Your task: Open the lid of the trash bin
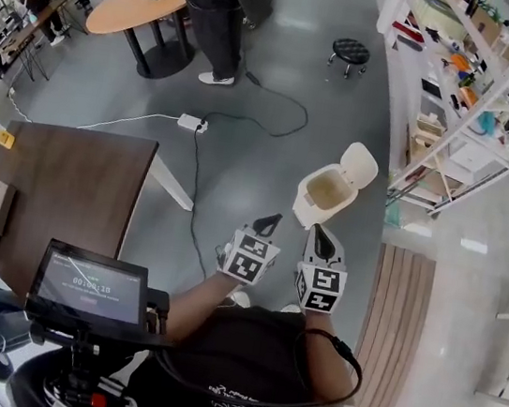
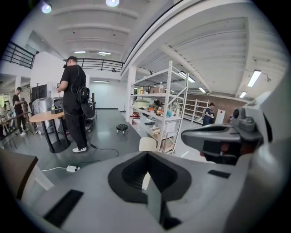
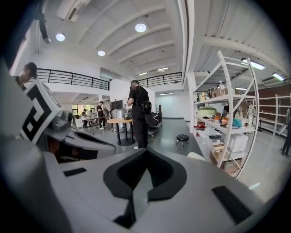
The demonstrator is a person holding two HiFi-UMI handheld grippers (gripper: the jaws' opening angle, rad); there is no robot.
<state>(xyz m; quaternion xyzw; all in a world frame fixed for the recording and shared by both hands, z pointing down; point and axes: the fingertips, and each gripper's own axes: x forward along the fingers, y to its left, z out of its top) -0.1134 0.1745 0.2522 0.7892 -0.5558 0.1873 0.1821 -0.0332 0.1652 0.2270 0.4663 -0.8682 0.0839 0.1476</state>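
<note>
The left gripper [image 2: 148, 155] and right gripper [image 3: 146, 153] each had their jaws pressed together at the tips, with nothing between them. Only the head view showed them side by side, held low near the person's chest, just short of the trash bin [image 1: 316, 200] and pointing toward it. That view alone looked into the bin, whose lid [image 1: 360, 164] was tipped back on its far side.

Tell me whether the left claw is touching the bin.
Apart. The head view shows floor between the left claw and the bin; the left gripper view shows that claw shut on nothing.
</note>
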